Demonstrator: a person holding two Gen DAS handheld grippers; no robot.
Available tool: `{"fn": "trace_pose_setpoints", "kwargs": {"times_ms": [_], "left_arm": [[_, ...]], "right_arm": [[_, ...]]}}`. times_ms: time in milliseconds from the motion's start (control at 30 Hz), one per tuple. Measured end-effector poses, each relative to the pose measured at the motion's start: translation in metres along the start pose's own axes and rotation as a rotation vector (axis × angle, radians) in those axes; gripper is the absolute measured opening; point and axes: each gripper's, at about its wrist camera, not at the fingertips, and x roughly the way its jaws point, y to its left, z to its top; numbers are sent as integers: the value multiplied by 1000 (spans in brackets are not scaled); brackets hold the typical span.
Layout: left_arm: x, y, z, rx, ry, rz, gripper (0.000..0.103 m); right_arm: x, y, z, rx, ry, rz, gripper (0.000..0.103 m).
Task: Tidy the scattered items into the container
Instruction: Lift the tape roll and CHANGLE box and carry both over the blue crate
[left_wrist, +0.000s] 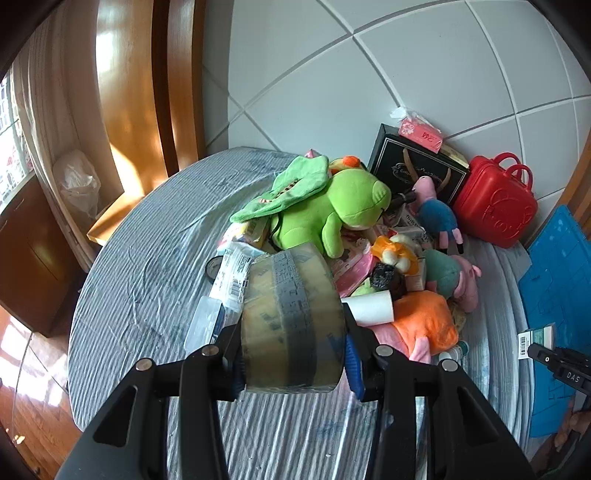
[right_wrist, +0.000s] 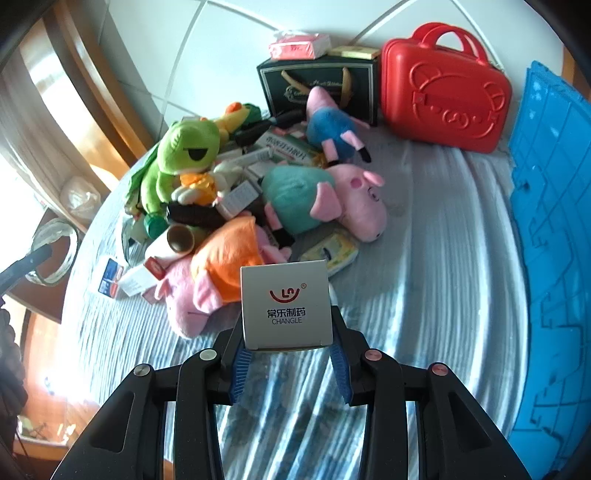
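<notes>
I have the left gripper (left_wrist: 293, 369) clamped on a tape roll (left_wrist: 291, 321) and the right gripper (right_wrist: 290, 363) gripping a medicine box (right_wrist: 286, 308), both above the bed (right_wrist: 424, 258); next I carry them right into the blue container (right_wrist: 550, 258).

A big tape roll (left_wrist: 291, 321) and a grey medicine box (right_wrist: 286, 308) are held above the bed; plush toys (right_wrist: 288, 195) lie heaped beside the blue container (right_wrist: 550, 258).
</notes>
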Motion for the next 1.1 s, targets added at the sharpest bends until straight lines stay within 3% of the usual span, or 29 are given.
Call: {"fn": "trace_pose_setpoints", "kwargs": {"times_ms": [400,1100], "left_arm": [[-45,-60,33,53,-72,-30,41],[-124,-186,58,156,-211,-116,41]], "right_arm": [[-61,-24,15,6,-73,16,37],[-184,-69,42,-8,-264,111,37]]}}
